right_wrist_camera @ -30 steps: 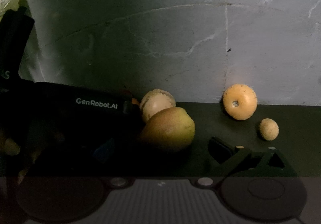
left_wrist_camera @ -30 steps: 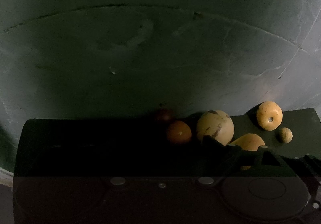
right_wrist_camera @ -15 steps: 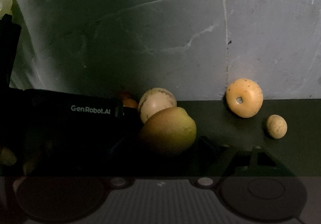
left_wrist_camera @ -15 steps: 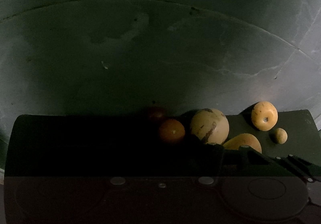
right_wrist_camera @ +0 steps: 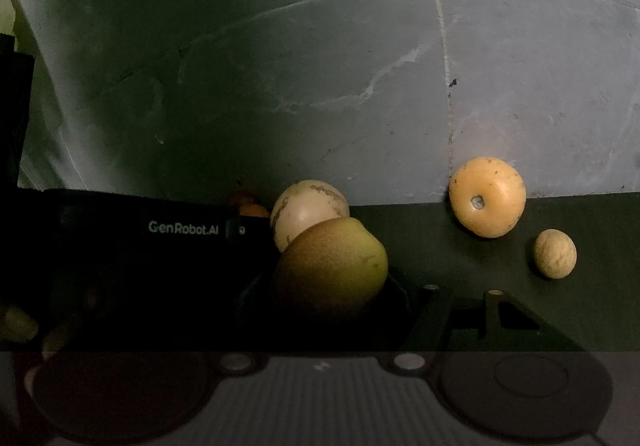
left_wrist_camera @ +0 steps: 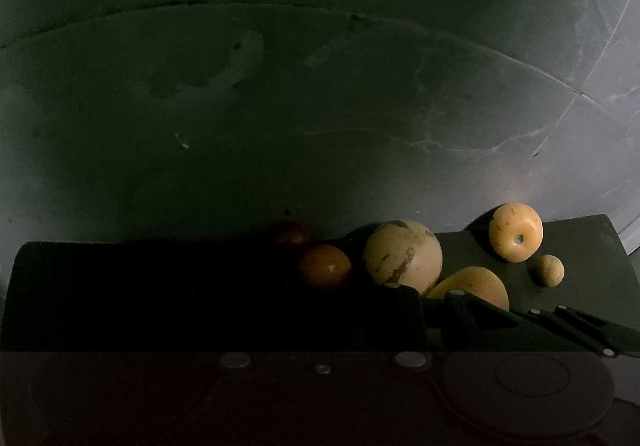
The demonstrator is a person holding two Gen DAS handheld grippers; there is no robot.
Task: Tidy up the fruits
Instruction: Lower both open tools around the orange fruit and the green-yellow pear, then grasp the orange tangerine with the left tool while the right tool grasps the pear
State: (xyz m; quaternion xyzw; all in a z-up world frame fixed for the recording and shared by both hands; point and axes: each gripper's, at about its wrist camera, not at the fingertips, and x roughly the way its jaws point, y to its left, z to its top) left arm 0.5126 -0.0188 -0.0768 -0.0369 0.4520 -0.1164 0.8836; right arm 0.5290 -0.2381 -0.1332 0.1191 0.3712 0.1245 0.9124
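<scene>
right gripper fingers flank the pear; melon behind.

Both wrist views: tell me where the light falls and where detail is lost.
Left wrist view: light reaches only the right side, on the yellow apple and pale round fruit; the orange fruit sinks into shadow. Right wrist view: brighter wall, lit right; the left is black, tile seams bowed by fisheye.

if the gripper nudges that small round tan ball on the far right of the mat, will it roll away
Probably. The small tan ball looks nearly spherical and rests free on the flat dark mat, touching nothing, so a nudge would likely send it rolling. Its matte, rough-looking skin may offer the fingers some grip.
</scene>
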